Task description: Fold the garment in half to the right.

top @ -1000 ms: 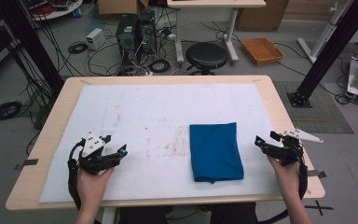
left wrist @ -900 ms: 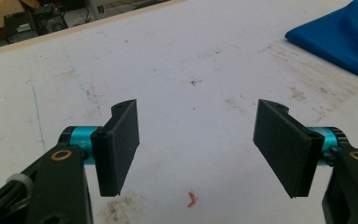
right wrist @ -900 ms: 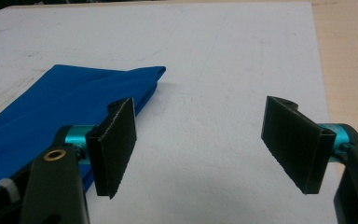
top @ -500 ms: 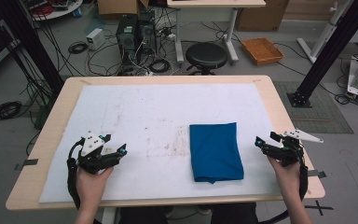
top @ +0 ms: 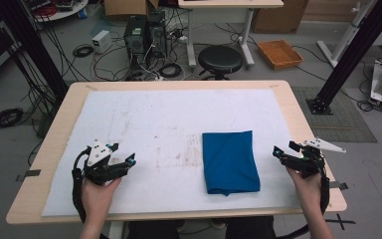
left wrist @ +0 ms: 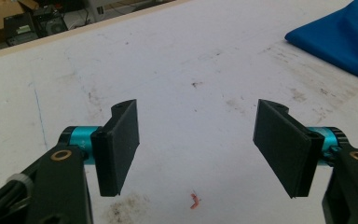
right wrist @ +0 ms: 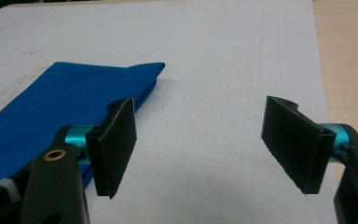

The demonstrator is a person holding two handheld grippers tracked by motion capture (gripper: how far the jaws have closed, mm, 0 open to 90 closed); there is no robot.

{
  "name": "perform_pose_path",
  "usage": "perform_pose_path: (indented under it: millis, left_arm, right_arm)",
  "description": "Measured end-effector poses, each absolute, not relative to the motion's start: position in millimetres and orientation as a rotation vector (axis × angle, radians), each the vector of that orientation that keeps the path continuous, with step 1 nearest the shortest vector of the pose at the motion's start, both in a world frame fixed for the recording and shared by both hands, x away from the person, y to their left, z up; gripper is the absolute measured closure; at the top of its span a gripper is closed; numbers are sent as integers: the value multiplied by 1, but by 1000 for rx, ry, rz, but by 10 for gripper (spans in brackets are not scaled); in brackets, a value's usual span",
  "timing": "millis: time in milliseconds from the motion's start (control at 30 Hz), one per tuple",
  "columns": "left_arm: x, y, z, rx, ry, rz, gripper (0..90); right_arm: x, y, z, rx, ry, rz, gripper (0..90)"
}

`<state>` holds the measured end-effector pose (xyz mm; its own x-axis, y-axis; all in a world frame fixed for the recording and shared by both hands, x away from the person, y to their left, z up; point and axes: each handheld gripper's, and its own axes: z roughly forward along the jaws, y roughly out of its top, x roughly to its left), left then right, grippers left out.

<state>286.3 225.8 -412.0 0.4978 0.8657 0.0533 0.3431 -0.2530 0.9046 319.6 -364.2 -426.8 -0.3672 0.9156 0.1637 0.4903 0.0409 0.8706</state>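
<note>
High view first: the left gripper (top: 124,163) rests low over the white mat (top: 144,114) near the table's front left, its jaws spread apart with nothing between them. The right gripper (top: 282,153) sits at the mat's right edge, held by the person's right hand (top: 306,185), and its jaws stand wide open too, gripping nothing. Both point inward across the table.

Between the two lies a folded blue cloth (top: 230,162), flat on the mat, right of the middle and toward the front. It is nearer the right gripper than the left; neither touches it.

From the left gripper view, the left gripper (left wrist: 196,144) shows only stained white mat (left wrist: 177,70) between its black pads, with a small red speck on the mat just in front of them. The blue cloth (left wrist: 340,39) lies well ahead and off to the upper right corner, clear of the jaws.

From the right gripper view, the right gripper (right wrist: 199,144) has bare mat (right wrist: 223,74) in its gap. The blue cloth (right wrist: 60,105) lies to the left of the gap, its folded corner reaching ahead of the left pad, part of it passing behind that pad. Beyond the mat's right edge runs the wooden table (right wrist: 347,56).
</note>
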Motion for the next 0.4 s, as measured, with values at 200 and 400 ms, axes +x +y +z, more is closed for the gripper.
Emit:
perform_pose_path:
  millis: [200, 400]
  left_arm:
    - [288, 225, -412, 1823, 1011, 706, 313]
    - [290, 225, -412, 1823, 1016, 699, 313]
  right_arm:
    - [319, -364, -427, 1413, 1887, 1276, 262]
    - [319, -366, -428, 1415, 1887, 1275, 262]
